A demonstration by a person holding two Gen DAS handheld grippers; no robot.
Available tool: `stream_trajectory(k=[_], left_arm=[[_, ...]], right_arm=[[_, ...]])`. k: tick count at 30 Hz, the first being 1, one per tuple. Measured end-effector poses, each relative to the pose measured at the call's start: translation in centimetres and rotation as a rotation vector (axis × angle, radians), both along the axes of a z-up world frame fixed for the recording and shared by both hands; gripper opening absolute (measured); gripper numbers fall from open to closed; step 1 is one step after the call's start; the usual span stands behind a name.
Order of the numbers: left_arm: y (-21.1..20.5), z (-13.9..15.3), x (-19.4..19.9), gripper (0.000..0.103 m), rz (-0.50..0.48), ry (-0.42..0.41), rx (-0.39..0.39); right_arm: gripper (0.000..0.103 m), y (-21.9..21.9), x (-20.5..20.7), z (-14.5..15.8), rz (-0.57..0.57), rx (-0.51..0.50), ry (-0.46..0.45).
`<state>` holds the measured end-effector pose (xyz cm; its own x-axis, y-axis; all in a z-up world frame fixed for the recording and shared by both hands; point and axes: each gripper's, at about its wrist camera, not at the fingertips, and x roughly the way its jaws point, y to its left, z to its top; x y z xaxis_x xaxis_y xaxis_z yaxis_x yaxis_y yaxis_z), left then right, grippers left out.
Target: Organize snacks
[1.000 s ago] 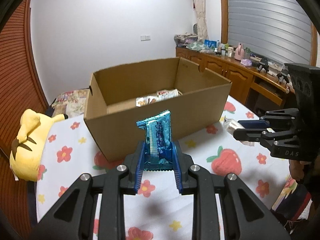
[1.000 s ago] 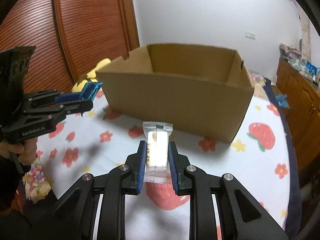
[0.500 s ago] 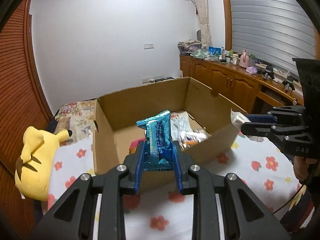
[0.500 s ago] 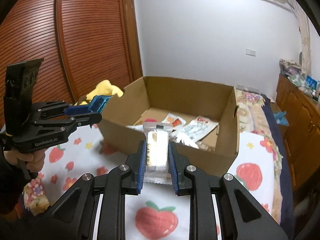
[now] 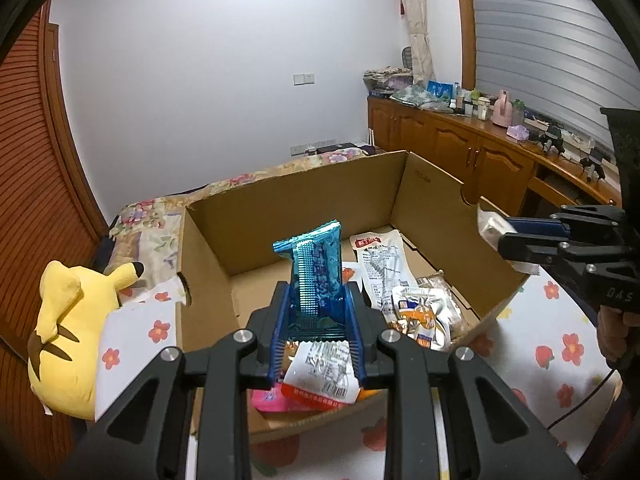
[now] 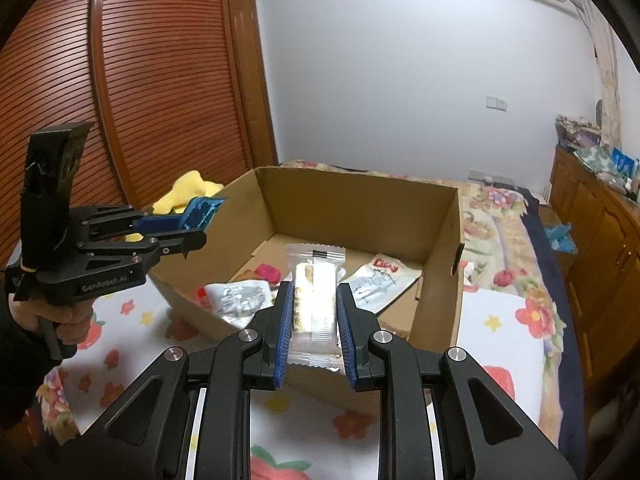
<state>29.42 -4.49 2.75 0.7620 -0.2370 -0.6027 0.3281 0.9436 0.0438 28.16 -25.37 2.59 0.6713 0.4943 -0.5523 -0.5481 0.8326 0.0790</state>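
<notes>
An open, rectangular brown corrugated-cardboard box (image 5: 304, 216) stands on a white cloth printed with red flowers and strawberries (image 5: 560, 344); its matt inner walls are plain, and one end wall carries a cut-out hand slot. The left gripper (image 5: 318, 312), with black angular arms and blue ribbed fingers (image 5: 280, 320), is poised over the near rim of the box and pinches the lower end of a glossy blue foil snack packet (image 5: 316, 268); the packet stands upright, long axis vertical, its crimped serrated top edge uppermost. The right gripper (image 6: 314, 324), of the same build, is held above the opposite long rim, its fingers (image 6: 346, 332) pressed against the sides of a clear plastic wrapper enclosing a pale oblong bar (image 6: 314, 292), likewise upright with the crimped seal at the top. Each tool is gripped from below by a hand at the frame edge, fingers pointing inward over the box. On the box floor lie flat sachets: a white pouch with a red header (image 5: 380, 264), a silver foil pack with orange print (image 5: 420, 312), and a red-and-white pack (image 5: 320, 376) overlapping a pink one (image 5: 272, 396). A soft yellow plush toy (image 5: 68, 320) rests beside the box.
</notes>
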Motion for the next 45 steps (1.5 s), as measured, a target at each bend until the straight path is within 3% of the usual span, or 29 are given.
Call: stream_trajectory(k=[19,25,36,45], left_arm=[[0.6,-0.7,2.4,0.029,0.031,0.018,-0.012],[0.7,-0.7,2.0,0.029,0.041,0.011,-0.016],[1.0,0.1,-0.4,0.038,0.054,-0.031,-0.031],[1.1,2.7,-4.6,0.05,0.073,-0.116,-0.017]], right_arm=[[0.02,0.9,3.8,-1.9,-0.036,-0.04,0.039],[0.03,1.1,4.4,-2.2,-0.057,-0.038,0.05],[0.031,0.8,2.1,-1.8,-0.084,-0.056,0.016],[0.04,1.1,-1.1,0.6,-0.103,-0.037,-0.044]])
